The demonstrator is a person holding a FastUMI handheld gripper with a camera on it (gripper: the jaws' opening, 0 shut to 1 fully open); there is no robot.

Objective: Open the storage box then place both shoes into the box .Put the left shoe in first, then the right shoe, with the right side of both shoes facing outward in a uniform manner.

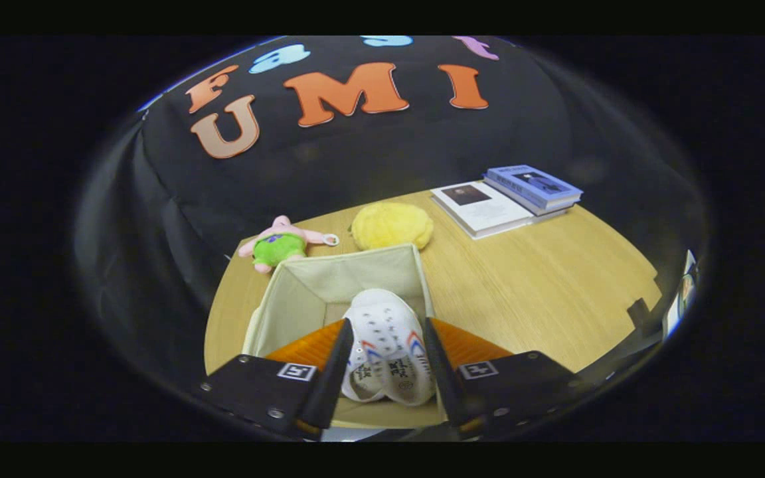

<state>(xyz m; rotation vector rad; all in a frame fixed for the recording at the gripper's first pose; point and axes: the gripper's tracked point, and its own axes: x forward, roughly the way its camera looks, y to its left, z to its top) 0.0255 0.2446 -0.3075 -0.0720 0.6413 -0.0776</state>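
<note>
While tongs (386, 362) clamp perforated white shoes (386, 345), soft square fabric storage box (329, 279) beneath, woodgrain table (542, 279).

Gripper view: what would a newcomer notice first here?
First, the white shoe held between the jaws of the gripper, over the open cream storage box. Beyond the box, on the wooden table, lie a pink and green plush toy and a yellow plush; stacked books sit farther right.

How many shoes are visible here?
2: white perforated clog shoes side by side between the claw fingers, over the open cream fabric box; contact unclear.
</note>
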